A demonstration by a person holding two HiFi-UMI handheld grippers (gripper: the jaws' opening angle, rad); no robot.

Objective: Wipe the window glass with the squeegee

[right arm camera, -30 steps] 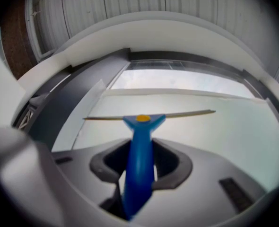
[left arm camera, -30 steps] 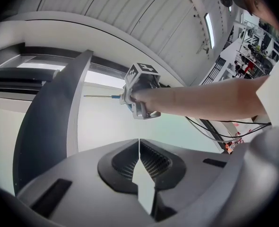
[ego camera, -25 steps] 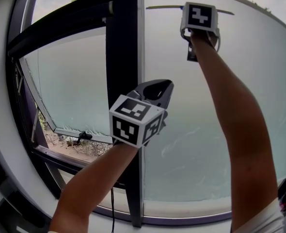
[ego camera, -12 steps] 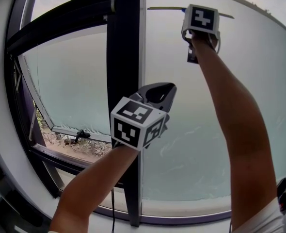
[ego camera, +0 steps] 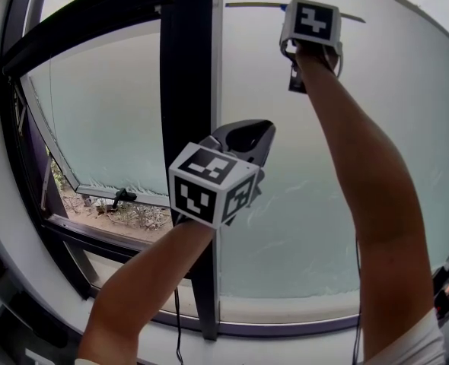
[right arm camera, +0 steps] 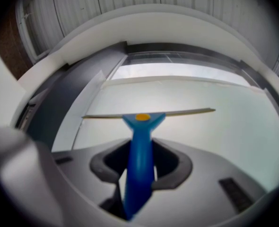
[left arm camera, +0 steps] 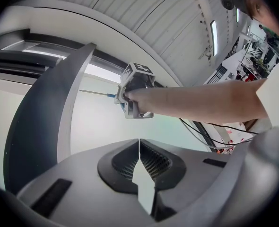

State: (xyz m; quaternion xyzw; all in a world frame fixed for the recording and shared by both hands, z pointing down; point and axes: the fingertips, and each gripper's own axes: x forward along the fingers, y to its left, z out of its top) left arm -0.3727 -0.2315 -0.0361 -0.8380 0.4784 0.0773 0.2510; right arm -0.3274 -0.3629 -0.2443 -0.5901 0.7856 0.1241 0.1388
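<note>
The squeegee has a blue handle (right arm camera: 138, 157) and a long thin blade (right arm camera: 177, 112) that lies level against the window glass (right arm camera: 201, 141), high on the right pane. My right gripper (right arm camera: 139, 174) is shut on the handle, arm stretched up; in the head view it (ego camera: 310, 15) sits near the top with the blade (ego camera: 251, 6) sticking out to both sides. My left gripper (ego camera: 253, 137) hovers lower, before the dark mullion (ego camera: 185, 67), shut with nothing in it (left arm camera: 139, 161). The left gripper view also shows the right gripper (left arm camera: 135, 91) on the glass.
The dark mullion separates the right pane (ego camera: 308, 211) from a left sash (ego camera: 103, 128) that swings outward, with a handle (ego camera: 122, 197) at its lower edge. A white sill (ego camera: 285, 310) runs under the glass. A cable (ego camera: 176, 318) hangs below the left arm.
The squeegee and right gripper have slid a little way down the glass. The head view has shifted slightly. The left gripper stays where it was, still shut.
</note>
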